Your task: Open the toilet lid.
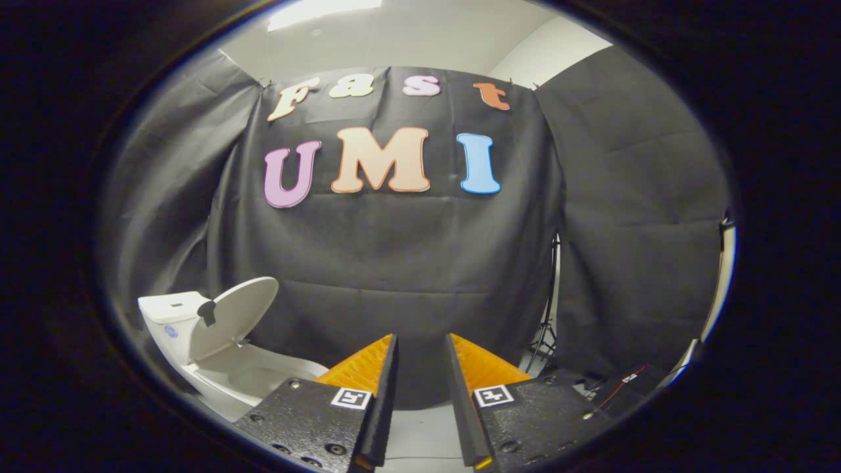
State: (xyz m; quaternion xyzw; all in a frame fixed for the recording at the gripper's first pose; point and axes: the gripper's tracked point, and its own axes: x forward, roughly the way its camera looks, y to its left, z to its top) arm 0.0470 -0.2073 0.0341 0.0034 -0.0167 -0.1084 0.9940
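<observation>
Hand-held gripper [420,368] came first in the view: its two fingers [384,387] stood apart with a clear gap between them, released, and they pressed on nothing. Only the black cloth wall and a strip of pale floor [420,437] showed through that gap.

The toilet lid [233,315] was already raised. It stood tilted back against the white tank [172,309], its inner face turned toward the bowl [253,378], which lay open below it. A small dark piece sat at the lid's edge beside the tank; what it was could not be told. From the fingertips the lid lay at about ten o'clock, well apart from them and off to the left of the fingers' line. The bowl's near rim reached close to the gripper's left body at about eight o'clock, though whether they touched could not be told.

The toilet stood on the pale floor in a booth. Black cloth [394,263] hung as the wall straight ahead at twelve o'clock and wrapped round to both sides. At about three o'clock from the fingers, a slim tripod stand [546,328] showed in a gap between two cloth panels, with a red wire [621,387] near the gripper's right body. Above the cloth, a white ceiling [407,33] carried a bright light panel [322,10].
</observation>
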